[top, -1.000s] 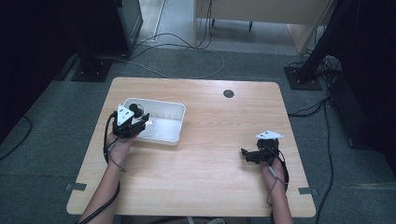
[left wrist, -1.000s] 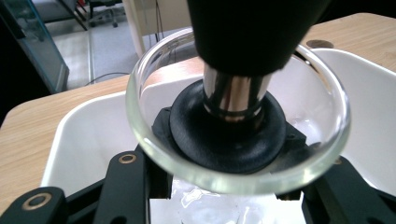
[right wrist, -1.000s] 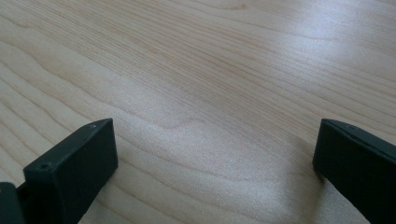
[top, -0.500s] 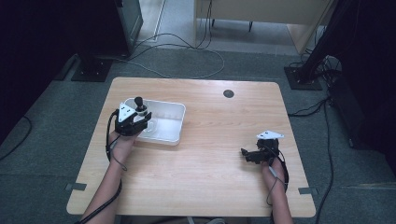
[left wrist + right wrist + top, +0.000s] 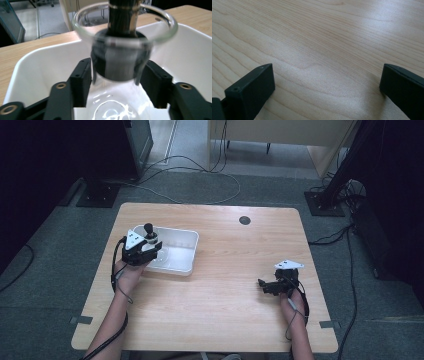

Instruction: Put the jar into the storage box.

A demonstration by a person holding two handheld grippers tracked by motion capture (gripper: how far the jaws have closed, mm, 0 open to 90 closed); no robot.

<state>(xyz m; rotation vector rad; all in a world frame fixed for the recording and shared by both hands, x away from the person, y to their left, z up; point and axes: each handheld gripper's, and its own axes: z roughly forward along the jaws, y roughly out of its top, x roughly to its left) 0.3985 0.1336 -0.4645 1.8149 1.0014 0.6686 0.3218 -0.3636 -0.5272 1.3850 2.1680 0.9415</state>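
Grey carpet with loose cables surrounds the pale wooden bench [image 5: 220, 320]. At its left side sits a white tray [image 5: 182, 251], and the left claw [image 5: 150, 240] hangs over the tray's left end. Its jaws have just been opening; they now flank the neck of a clear glass flask [image 5: 120, 57] with a black stopper [image 5: 148, 227], seemingly no longer pressing it. The right claw [image 5: 262, 285] rests wide open and empty over bare wood, well apart.
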